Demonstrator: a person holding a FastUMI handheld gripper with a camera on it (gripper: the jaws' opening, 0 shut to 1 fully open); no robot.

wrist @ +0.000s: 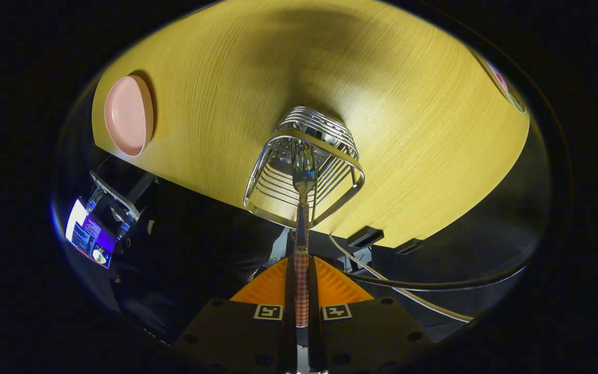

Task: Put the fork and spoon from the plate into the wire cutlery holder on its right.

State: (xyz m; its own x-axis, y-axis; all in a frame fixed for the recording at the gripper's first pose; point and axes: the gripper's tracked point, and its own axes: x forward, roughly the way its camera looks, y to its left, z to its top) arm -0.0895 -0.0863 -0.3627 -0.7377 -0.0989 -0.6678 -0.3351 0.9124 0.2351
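Gripper (301,280) points steeply down over the wood table (216,78). Jaws clamped tight on fork (302,208) by its checked handle, w/ tines at 12 o'clock, dipping into the wire cutlery holder (304,166) just ahead. Pink plate (127,115) sits well apart at approx 10 o'clock from holder. Square code tags on the fingers; no readable writing.
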